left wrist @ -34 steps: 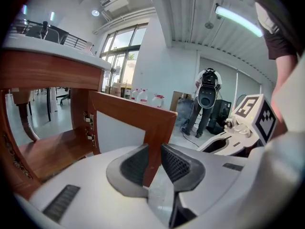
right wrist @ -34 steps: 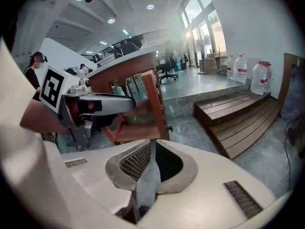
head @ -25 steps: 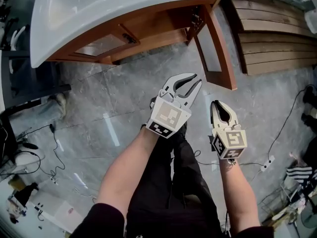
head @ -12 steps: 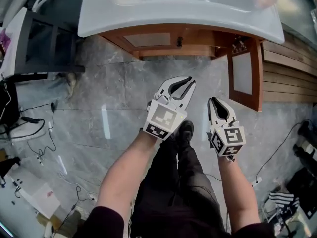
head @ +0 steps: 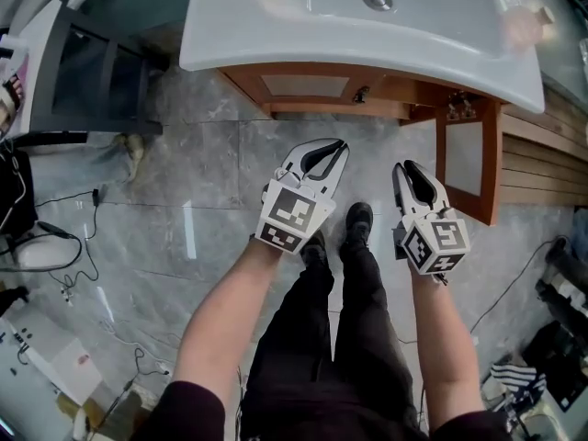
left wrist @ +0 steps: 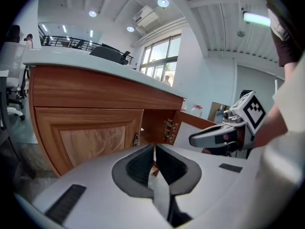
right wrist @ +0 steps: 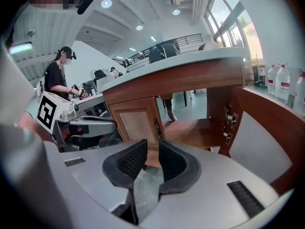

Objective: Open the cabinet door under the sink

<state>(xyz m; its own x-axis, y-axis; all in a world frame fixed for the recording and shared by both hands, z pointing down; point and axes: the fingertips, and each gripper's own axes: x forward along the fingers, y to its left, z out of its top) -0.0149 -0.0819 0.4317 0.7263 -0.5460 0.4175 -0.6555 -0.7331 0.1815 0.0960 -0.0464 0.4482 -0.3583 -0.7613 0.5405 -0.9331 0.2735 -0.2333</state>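
Grey marble floor tiling [head: 202,191] is filling most of what I am seeing from the head view, with loose cables [head: 78,246] trailing over it at the left and wooden slats [head: 551,168] lying at the right edge. At the top, a white sink [head: 276,35] is sitting on a reddish wooden cabinet [head: 322,70]. I am reading its left door [head: 305,85] as closed, with a small dark handle [head: 361,93] at its inner edge. The right door [head: 469,159] is standing swung out toward me, its hinges [left wrist: 167,128] showing in the left gripper view and the inner shelf [right wrist: 190,128] showing in the right gripper view. Both grippers are hanging in the air near the cabinet front, touching nothing, side by side above the person's black shoes [head: 356,219]. The left gripper [head: 336,147] has just been closing, and its jaws are now sitting all but together with nothing between them. The right gripper [head: 409,168] has just been opening, and its jaws are standing apart, also empty, with the closed door's handle showing just past them. Beyond the cabinet, the gripper views are showing a bright hall with ceiling lights [left wrist: 163,3], tall windows [left wrist: 164,56] and water bottles [right wrist: 281,82] at the far right.
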